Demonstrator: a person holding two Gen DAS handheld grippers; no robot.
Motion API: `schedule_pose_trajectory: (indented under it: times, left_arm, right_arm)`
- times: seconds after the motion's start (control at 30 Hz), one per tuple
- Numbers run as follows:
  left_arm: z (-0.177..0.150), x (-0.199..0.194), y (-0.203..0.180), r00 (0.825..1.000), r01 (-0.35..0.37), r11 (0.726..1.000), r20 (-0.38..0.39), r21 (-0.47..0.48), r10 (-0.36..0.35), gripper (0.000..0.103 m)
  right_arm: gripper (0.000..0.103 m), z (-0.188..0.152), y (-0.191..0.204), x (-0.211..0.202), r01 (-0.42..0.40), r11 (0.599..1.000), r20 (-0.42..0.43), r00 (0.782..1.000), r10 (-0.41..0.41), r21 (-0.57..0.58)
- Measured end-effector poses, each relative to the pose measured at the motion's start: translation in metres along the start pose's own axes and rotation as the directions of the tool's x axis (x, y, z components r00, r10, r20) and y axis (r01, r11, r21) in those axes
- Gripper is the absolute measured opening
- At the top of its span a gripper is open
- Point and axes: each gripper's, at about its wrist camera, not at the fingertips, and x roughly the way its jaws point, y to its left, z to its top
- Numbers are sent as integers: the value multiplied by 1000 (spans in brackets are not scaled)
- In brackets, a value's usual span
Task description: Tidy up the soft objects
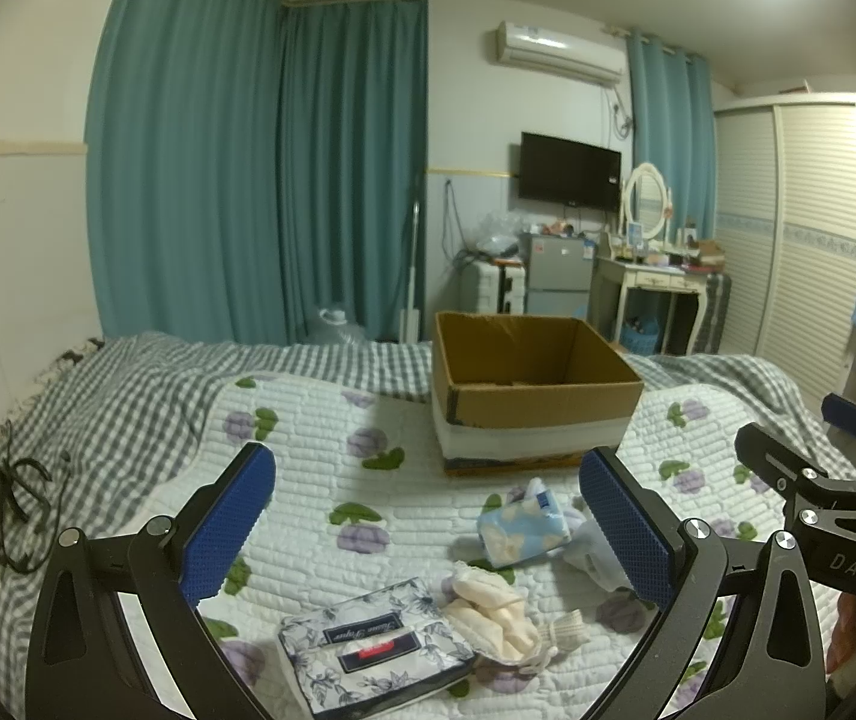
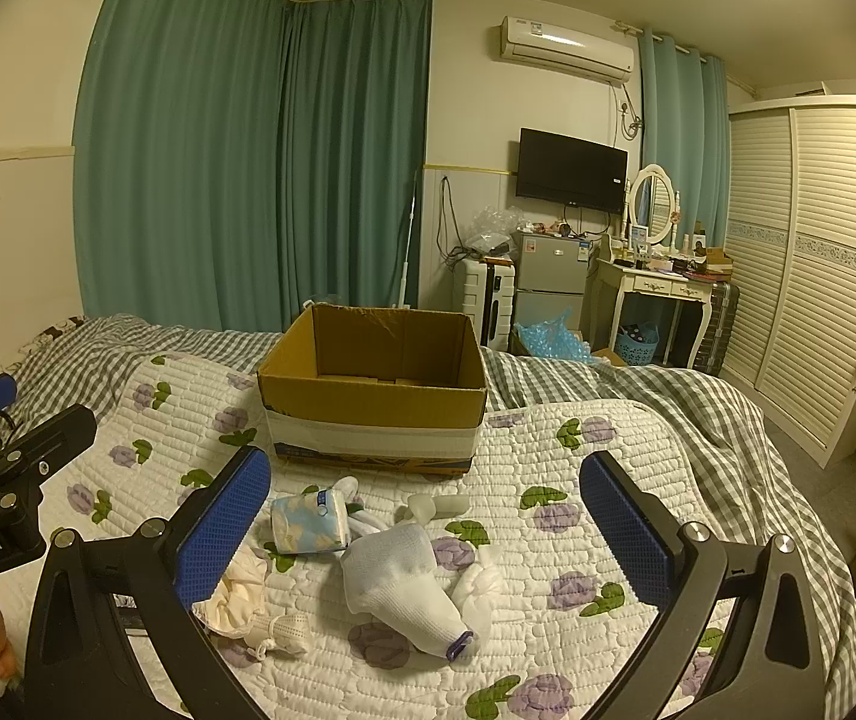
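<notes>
An open cardboard box (image 1: 538, 402) (image 2: 374, 399) stands empty on the quilted floral bed cover. In front of it lie soft items: a light blue floral tissue pack (image 1: 522, 527) (image 2: 309, 523), a cream cloth bundle (image 1: 496, 611) (image 2: 236, 597), a blue-and-white floral tissue pouch (image 1: 371, 651), and a white sock (image 2: 407, 582) beside a knotted white cloth (image 2: 478, 591). My left gripper (image 1: 428, 534) is open above the pouch and cream cloth. My right gripper (image 2: 425, 534) is open above the white sock. Both hold nothing.
The bed has a grey checked sheet (image 1: 146, 372) under the cover. Black cables (image 1: 8, 510) lie at its left edge. Beyond the bed stand a small fridge (image 2: 550, 282), a dressing table (image 2: 658, 291) and a louvred wardrobe (image 2: 811, 264). Teal curtains (image 2: 248, 150) hang behind.
</notes>
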Motion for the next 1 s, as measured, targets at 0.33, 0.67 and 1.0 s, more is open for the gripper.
schedule_pose_trajectory:
  times: [0.33,0.67,1.0]
  left_arm:
    - [-5,-3,0,1000,7,1000,1,0,-7,103]
    - [12,-30,19,999,13,1000,34,-13,-13,103]
    - [-25,-2,58,986,-7,1000,-169,5,8,103]
  right_arm:
    - [103,2,6,-1,-9,1000,-6,1000,9,-2]
    - [103,3,17,-21,-42,998,-24,999,42,-38]
    - [103,-38,64,26,-152,984,-262,957,124,-88]
